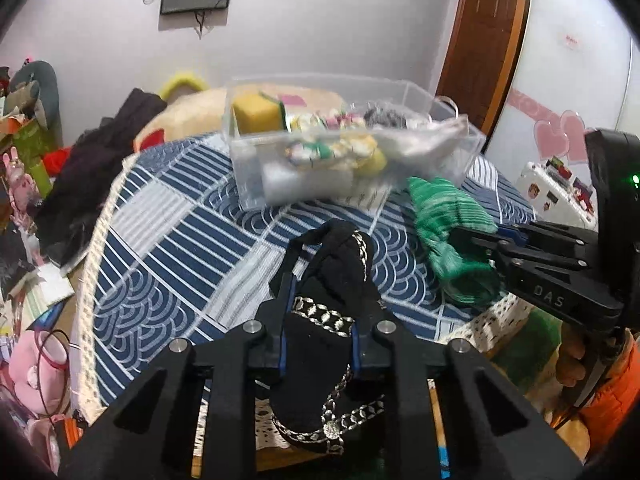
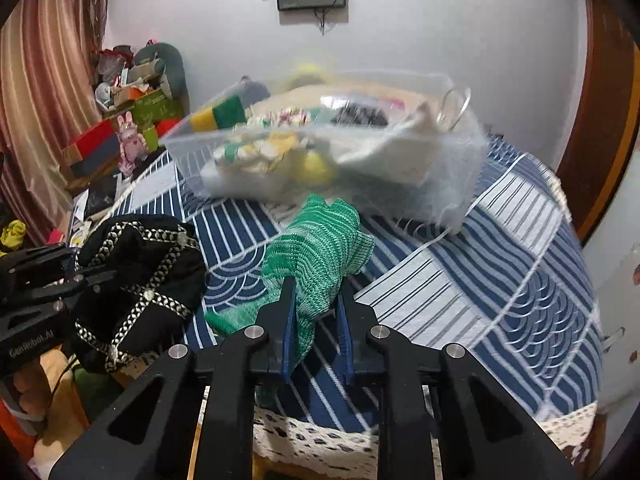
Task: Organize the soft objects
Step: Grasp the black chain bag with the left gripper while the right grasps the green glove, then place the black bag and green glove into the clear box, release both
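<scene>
My left gripper (image 1: 320,276) is shut on a black cloth with silver trim (image 1: 340,280) and holds it over the near edge of the table. It also shows in the right wrist view (image 2: 140,280). My right gripper (image 2: 316,296) is shut on a green knitted cloth (image 2: 316,248), which also shows in the left wrist view (image 1: 444,216). A clear plastic bin (image 1: 460,156) stands at the far side of the table and holds a yellow sponge (image 1: 256,114), small toys and white soft items. The bin is blurred in the right wrist view (image 2: 460,184).
The table has a blue and white patterned cloth (image 1: 180,240) with a lace edge. Dark clothing (image 1: 92,168) and clutter lie to the left. A pink plush (image 1: 36,372) sits low at the left. A wooden door (image 1: 480,40) stands at the back right.
</scene>
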The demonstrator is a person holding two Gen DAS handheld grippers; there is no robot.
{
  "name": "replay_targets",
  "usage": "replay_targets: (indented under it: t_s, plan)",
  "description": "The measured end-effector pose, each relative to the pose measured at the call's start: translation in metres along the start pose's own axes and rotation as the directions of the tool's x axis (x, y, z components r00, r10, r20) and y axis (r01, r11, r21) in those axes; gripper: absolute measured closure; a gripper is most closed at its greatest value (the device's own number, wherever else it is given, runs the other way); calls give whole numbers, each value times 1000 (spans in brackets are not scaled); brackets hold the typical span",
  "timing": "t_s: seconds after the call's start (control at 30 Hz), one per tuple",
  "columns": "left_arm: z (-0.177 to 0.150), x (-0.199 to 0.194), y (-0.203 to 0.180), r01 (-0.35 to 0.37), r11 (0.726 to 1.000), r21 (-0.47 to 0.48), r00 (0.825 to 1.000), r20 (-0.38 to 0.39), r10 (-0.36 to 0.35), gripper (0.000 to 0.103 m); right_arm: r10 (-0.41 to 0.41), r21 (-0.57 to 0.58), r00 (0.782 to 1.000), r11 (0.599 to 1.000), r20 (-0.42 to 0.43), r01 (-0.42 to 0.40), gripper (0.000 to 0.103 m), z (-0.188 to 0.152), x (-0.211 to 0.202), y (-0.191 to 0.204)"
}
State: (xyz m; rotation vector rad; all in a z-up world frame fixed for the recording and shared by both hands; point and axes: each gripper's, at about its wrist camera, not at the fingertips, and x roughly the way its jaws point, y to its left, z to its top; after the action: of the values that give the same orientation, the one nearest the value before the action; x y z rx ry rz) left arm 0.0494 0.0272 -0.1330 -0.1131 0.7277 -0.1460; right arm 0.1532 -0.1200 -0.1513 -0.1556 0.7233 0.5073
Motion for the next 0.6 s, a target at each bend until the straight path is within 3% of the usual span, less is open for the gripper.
replay_targets:
  t_s: [0.33, 0.6]
  plan:
    - [32, -32, 10, -17, 999, -27, 993, 116, 20, 82, -34, 7, 990, 999, 134, 33, 87, 19, -38, -4]
    - [71, -43, 3, -32, 999, -8, 974, 225, 33, 82, -75, 22, 967, 997, 243, 72, 87, 48, -57, -15]
